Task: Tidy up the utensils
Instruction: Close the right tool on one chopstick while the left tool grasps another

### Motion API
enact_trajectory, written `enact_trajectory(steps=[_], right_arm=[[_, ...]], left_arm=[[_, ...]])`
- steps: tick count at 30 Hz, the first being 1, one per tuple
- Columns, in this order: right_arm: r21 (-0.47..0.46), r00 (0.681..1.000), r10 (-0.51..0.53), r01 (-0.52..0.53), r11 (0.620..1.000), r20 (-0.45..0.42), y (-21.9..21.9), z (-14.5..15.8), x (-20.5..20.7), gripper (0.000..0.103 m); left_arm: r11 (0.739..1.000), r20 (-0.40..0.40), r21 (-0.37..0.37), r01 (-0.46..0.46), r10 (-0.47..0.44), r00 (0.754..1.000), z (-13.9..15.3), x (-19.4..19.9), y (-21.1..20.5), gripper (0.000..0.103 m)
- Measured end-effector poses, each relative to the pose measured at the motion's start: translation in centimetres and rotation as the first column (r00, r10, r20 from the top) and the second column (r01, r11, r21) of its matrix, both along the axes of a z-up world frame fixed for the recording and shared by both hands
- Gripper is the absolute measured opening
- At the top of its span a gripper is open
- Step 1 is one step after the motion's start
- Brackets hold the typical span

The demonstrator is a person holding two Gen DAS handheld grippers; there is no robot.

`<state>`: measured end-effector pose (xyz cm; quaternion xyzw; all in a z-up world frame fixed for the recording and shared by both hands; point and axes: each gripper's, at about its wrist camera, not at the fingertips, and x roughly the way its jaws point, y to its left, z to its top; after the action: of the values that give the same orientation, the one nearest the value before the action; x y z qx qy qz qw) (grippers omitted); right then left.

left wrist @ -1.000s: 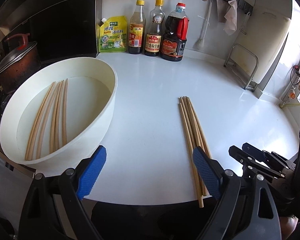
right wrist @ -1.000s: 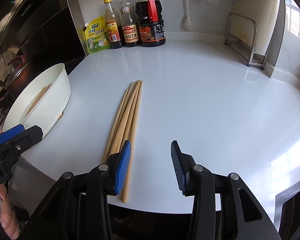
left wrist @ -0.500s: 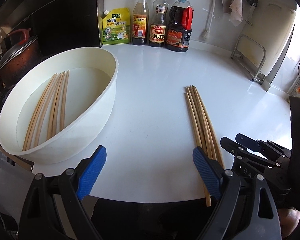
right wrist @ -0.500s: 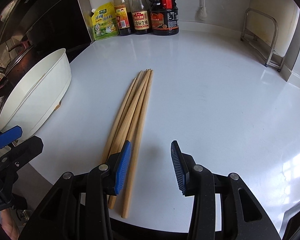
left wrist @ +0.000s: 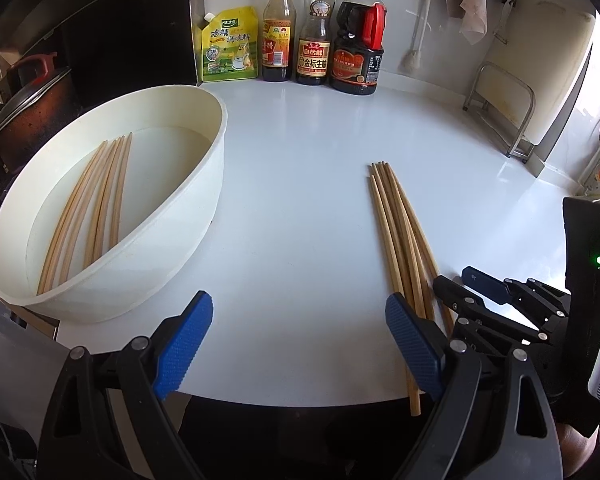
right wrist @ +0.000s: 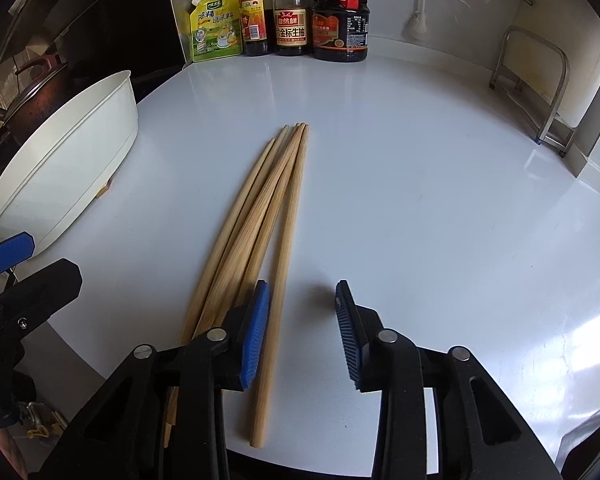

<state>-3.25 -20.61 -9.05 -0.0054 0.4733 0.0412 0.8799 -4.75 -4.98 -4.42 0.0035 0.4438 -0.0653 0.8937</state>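
Several wooden chopsticks point(right wrist: 260, 216) lie in a bundle on the white counter point(right wrist: 420, 200); they also show in the left wrist view point(left wrist: 400, 240). My right gripper point(right wrist: 302, 332) is open and low over their near ends; its left pad point(right wrist: 256, 332) rests beside the rightmost chopstick, which lies between the jaws. A white oval basin point(left wrist: 204, 208) at the left holds several more chopsticks point(left wrist: 88, 208). My left gripper point(left wrist: 300, 344) is open and empty, hovering near the counter's front edge between the basin and the bundle.
Sauce bottles point(left wrist: 316, 32) and a yellow seasoning pouch point(left wrist: 230, 46) stand at the back wall. A metal rack point(left wrist: 504, 108) stands at the right. A lidded pot point(left wrist: 24, 100) sits on the stove left of the basin.
Both grippers have moved forward and lower toward the counter. The right gripper now straddles the rightmost chopstick. Jaw openings have not changed.
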Motion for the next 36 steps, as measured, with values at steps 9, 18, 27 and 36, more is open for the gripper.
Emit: enact_trajectory(steps=[9, 18, 27, 36], right_arm=[[-0.016, 1.0, 0.002, -0.002, 1.0, 0.006, -1.1, -0.1, 0.0, 0.007], [-0.001, 0.999, -0.033, 0.033, 0.999, 0.008, -3.8, 0.0, -0.8, 0.007], [0.039, 0.998, -0.069, 0.068, 0.997, 0.016, -6.0, 0.4, -1.1, 0.007], [0.04, 0.998, -0.056, 0.055, 0.998, 0.029, -6.2, 0.8, -0.3, 0.015]], left_arm=[[1.0, -0.014, -0.003, 0.001, -0.001, 1.0, -0.7, 0.6, -1.5, 0.087], [1.0, -0.035, 0.012, 0.001, 0.0, 0.999, -2.0, 2.0, -2.9, 0.087], [0.999, -0.062, 0.034, 0.004, -0.002, 0.998, -3.5, 3.4, -4.2, 0.087], [0.998, -0.075, 0.062, 0.005, 0.0, 0.997, -4.5, 4.2, -5.0, 0.087]])
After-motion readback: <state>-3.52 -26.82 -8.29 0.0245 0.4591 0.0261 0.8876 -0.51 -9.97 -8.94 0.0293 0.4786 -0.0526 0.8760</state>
